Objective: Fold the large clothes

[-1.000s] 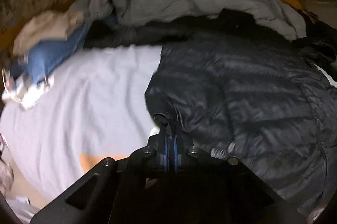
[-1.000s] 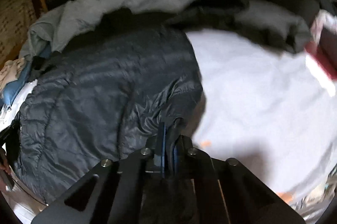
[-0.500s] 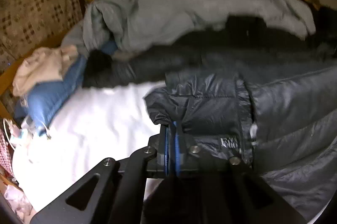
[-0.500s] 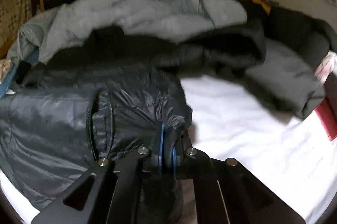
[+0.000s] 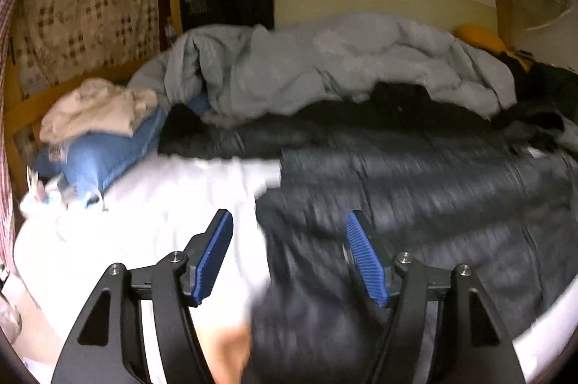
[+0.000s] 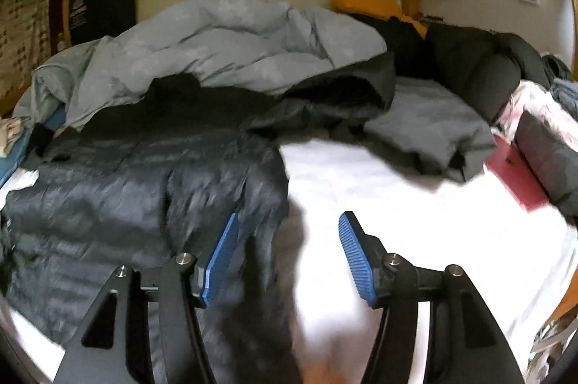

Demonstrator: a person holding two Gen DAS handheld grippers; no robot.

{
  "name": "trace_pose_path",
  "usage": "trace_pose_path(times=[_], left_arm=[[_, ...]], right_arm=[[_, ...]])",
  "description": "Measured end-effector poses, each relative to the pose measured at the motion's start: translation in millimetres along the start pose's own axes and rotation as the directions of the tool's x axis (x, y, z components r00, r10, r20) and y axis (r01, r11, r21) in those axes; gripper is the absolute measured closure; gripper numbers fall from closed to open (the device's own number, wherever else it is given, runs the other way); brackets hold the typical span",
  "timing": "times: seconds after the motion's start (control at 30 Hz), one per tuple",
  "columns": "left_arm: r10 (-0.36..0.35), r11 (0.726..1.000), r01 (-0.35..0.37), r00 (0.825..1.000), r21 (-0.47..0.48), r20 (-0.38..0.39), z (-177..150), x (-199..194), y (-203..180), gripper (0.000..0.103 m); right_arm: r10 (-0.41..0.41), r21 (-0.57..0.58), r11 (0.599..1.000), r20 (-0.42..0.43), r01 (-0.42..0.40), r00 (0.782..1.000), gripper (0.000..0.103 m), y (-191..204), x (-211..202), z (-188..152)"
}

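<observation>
Left claw (image 5: 287, 257): blue pads spread apart, jaws have just been opening; nothing pinched. The near left edge of the dark puffer jacket (image 5: 415, 203) lies below and between the pads, loose.
Right claw (image 6: 287, 257): pads likewise apart, just been opening; the jacket's right edge (image 6: 144, 196) sits under the left pad, not gripped.
Jacket, place: spread across the white sheet (image 5: 144, 221) at the near middle of the bed, quilted side up, its far part running under a heap of other clothes. The left side looks doubled over, so one fold seems laid down.
Beyond it: a pale grey quilt (image 5: 325, 69) bunched along the back; a grey coat (image 6: 426, 127) to the right; a blue pillow (image 5: 104, 156) with beige cloth on top at left.
Handling, my guess: light, puffy, soft; slick shell likely to slide from the pads and spring back open. No stiffness to hold a crease.
Where to take hold: pinch at seams, hem corners or the zip edge, both claws well apart, thin bites only.
</observation>
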State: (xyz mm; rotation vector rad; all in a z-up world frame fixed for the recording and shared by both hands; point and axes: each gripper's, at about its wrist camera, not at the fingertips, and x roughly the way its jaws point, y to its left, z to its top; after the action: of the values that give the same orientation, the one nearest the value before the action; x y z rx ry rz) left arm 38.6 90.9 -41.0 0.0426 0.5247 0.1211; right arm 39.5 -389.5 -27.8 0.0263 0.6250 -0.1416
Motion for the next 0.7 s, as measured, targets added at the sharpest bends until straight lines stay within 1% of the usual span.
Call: trace_pose_path(times=[0.07,0.13,0.23,0.27,0.33,0.37,0.4,0.43,0.47,0.53,0.57,0.63,0.7], left_arm=[[0.006,1.0,-0.005,0.999,0.023,-0.052,-16.5,-7.0,-2.5,0.038],[0.009,0.999,-0.005,0.995,0.04,-0.099,-31.0,-10.8,-5.3,0.037],[-0.016,0.998,0.026,0.985,0.06,-0.173,-49.2,-13.6,-7.3,0.036],[-0.022,0.997,0.037,0.98,0.073,-0.2,-53.8,-14.3,-9.5,0.036],[-0.015,0.996,0.035,0.975,0.088,-0.22,-61.0,-18.7,-13.0,0.036],[-0.006,0.996,0.027,0.974,0.09,-0.225,-64.0,-20.3,-14.2,0.035],[0.011,0.996,0.01,0.972,0.089,-0.235,-66.0,-19.9,-14.2,0.032],[0.032,0.996,-0.01,0.966,0.084,-0.258,-68.7,-17.2,-13.2,0.031],[0.045,0.997,-0.025,0.956,0.072,-0.289,-71.3,-12.5,-11.1,0.031],[0.051,0.999,-0.042,0.937,0.034,-0.347,-76.5,-4.3,-4.8,0.031],[0.049,0.999,-0.047,0.931,0.014,-0.363,-78.0,-2.2,-1.8,0.029],[0.044,0.998,-0.058,0.923,-0.026,-0.383,-78.2,1.2,5.1,0.029],[0.042,0.997,-0.066,0.92,-0.049,-0.39,-79.2,2.2,9.2,0.029]], right_arm=[[0.035,0.003,0.999,-0.041,-0.034,0.999,0.044,1.2,-11.9,-19.1],[0.053,-0.009,0.998,-0.063,-0.054,0.997,0.044,2.1,-23.5,-36.2],[0.041,-0.05,0.998,-0.106,-0.046,0.993,0.044,5.1,-31.9,-56.9],[0.048,-0.056,0.997,-0.131,-0.055,0.99,0.044,5.2,-33.3,-64.0],[0.06,-0.042,0.997,-0.191,-0.069,0.98,0.044,3.7,-31.4,-71.9],[0.073,-0.021,0.997,-0.219,-0.08,0.973,0.044,1.4,-30.0,-75.9],[0.086,-0.006,0.996,-0.239,-0.09,0.967,0.044,-0.2,-27.8,-78.7],[0.091,0.007,0.996,-0.268,-0.092,0.959,0.044,-1.3,-25.0,-82.0],[0.072,0.011,0.997,-0.295,-0.072,0.953,0.044,-1.8,-21.7,-85.1],[0.022,0.009,1.0,-0.336,-0.02,0.942,0.044,-3.2,-16.4,-91.6],[0.014,0.01,1.0,-0.341,-0.011,0.94,0.044,-4.0,-15.5,-92.4],[0.007,0.022,1.0,-0.334,0.0,0.942,0.044,-6.3,-16.5,-92.6],[0.011,0.032,0.999,-0.333,0.0,0.943,0.044,-8.4,-15.8,-92.8]])
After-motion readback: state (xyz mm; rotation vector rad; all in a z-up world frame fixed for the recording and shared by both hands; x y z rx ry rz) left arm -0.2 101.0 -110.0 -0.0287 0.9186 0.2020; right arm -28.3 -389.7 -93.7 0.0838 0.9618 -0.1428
